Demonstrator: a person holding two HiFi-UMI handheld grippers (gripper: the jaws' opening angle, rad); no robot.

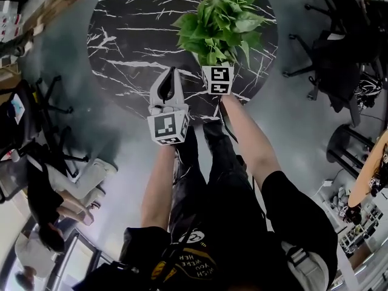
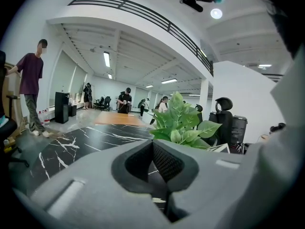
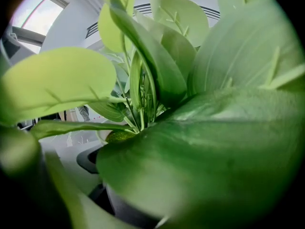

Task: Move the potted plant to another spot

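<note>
The potted plant, leafy and green, stands on the far right part of a round black marble table. My right gripper reaches in under the leaves at its near side. In the right gripper view the plant fills the frame. The pot's pale rim and moss sit just inside the dark left jaw, and the jaws stand wide around the pot. My left gripper hovers over the table's near edge, left of the plant, shut on nothing. Its own view shows the plant ahead and to the right.
Black office chairs crowd the floor right of the table, and another chair stands at the left. A round stool is at the near right. A person stands beyond the table's far left, and a wooden table lies farther back.
</note>
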